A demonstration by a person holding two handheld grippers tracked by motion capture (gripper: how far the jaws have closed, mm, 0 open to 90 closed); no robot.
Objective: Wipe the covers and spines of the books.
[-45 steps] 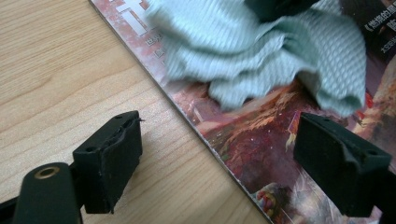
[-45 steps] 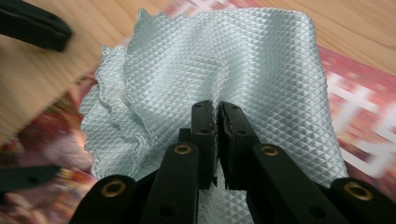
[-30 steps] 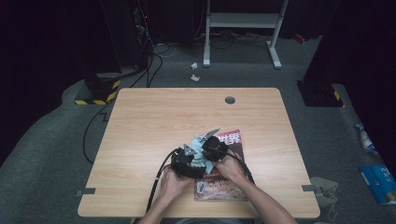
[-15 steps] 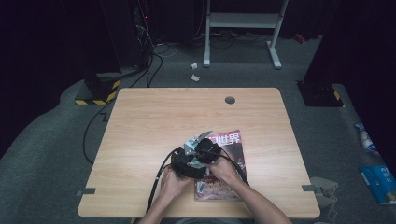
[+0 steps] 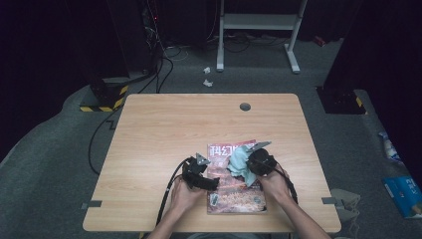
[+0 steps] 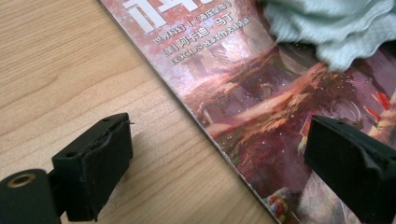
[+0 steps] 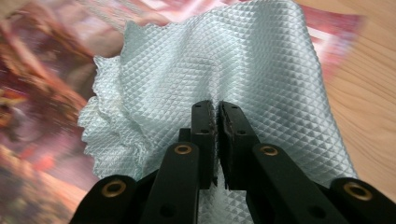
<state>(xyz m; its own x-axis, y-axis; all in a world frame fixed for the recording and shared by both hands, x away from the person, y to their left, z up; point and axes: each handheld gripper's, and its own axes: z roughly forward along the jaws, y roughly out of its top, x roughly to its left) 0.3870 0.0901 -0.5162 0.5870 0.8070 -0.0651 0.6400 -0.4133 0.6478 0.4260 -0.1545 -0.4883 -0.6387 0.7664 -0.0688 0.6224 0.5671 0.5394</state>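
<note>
A magazine (image 5: 235,191) with a red-brown illustrated cover lies flat near the table's front edge. A pale blue-green cloth (image 5: 239,160) rests crumpled on its upper half. My right gripper (image 5: 251,167) is shut on the cloth (image 7: 224,70), its jaws pinching a fold. My left gripper (image 5: 211,183) stands open and low at the magazine's left edge. One jaw hovers over the bare wood, the other over the cover (image 6: 261,93). The cloth (image 6: 327,28) shows at the top right of the left gripper view.
The wooden table (image 5: 164,129) has a round cable grommet (image 5: 245,106) near its far edge. Black cables trail from the left gripper off the front edge. A white frame stand (image 5: 259,30) and floor clutter lie beyond the table.
The right gripper has moved to the right across the magazine, dragging the cloth with it. The left gripper has stayed at the magazine's left edge.
</note>
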